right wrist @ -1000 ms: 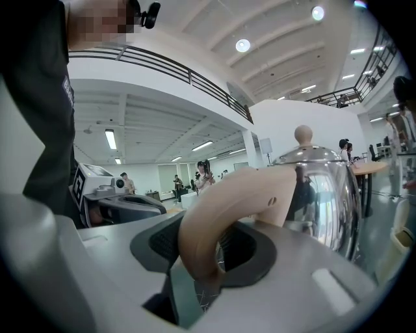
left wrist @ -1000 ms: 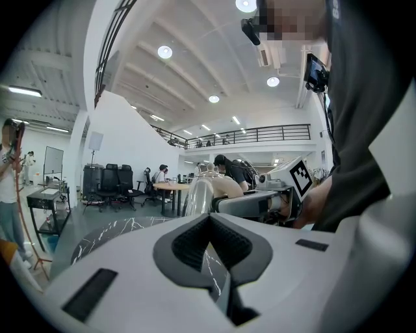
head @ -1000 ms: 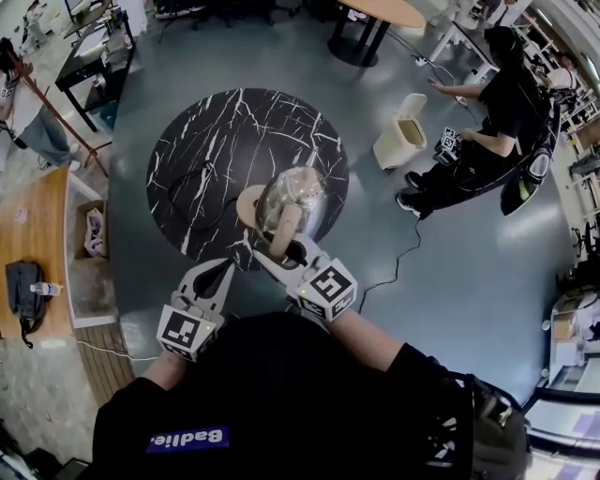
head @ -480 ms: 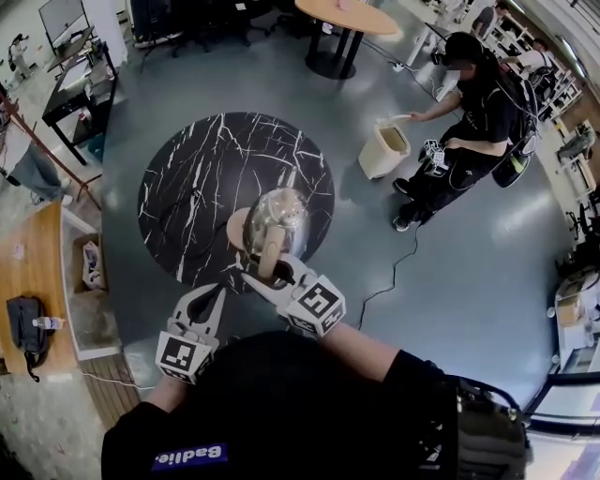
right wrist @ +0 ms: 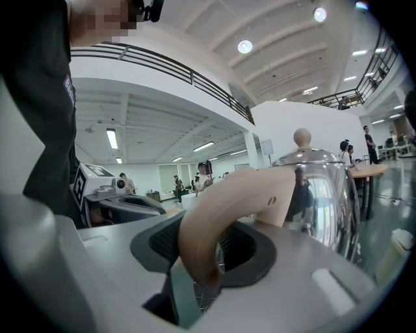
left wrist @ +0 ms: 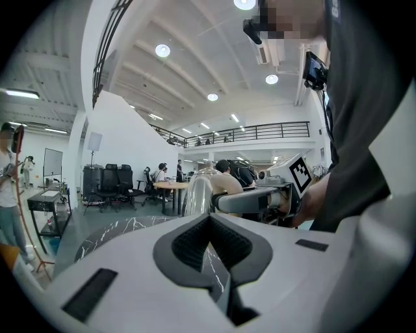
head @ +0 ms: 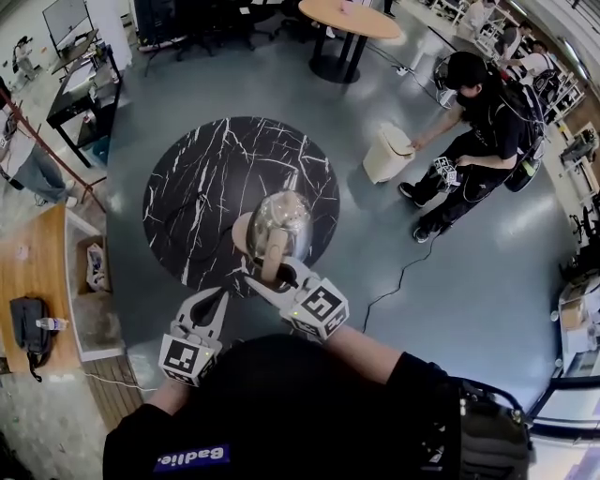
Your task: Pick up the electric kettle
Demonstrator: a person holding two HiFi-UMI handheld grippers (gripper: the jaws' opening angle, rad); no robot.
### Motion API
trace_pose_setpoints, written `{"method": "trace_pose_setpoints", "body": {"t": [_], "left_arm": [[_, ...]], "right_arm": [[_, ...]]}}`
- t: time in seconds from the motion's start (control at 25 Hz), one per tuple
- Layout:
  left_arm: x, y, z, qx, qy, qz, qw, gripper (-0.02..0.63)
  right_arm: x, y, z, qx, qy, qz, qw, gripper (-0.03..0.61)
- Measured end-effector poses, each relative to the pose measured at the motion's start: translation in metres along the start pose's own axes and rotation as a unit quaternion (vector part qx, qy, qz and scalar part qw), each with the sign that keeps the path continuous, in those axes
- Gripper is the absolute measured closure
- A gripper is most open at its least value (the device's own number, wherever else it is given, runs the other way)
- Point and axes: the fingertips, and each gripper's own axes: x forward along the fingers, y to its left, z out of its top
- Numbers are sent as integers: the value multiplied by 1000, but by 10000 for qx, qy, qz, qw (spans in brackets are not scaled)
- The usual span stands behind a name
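Note:
The steel electric kettle (head: pixel 283 217) with a beige handle (head: pixel 274 253) hangs over the near edge of the round black marble table (head: pixel 197 178). Its beige base disc (head: pixel 241 230) shows at its left; whether the two touch I cannot tell. My right gripper (head: pixel 281 274) is shut on the handle, which fills the jaws in the right gripper view (right wrist: pixel 218 221), with the kettle body (right wrist: pixel 322 188) beyond. To its left my left gripper (head: pixel 214 298) hangs shut with nothing in it. From the left gripper view (left wrist: pixel 209 218), the kettle (left wrist: pixel 197 192) is ahead.
A person in black (head: pixel 473 112) bends over a beige bin (head: pixel 386 155) to the right of the table. A cable (head: pixel 398 277) trails on the floor. A round wooden table (head: pixel 349 19) stands far off, a black desk (head: pixel 80 80) at the left.
Both grippers and the kettle keep their places. The person in black at the right has shifted and bent closer to the bin.

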Motion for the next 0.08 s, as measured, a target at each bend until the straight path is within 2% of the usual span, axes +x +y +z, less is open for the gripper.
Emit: {"method": "trace_pose_setpoints", "body": {"t": [0.08], "left_arm": [[2,1,2,26,-30,-9,10000,607]], "right_arm": [[2,-2,2,-13,-30,12,10000,439]]}}
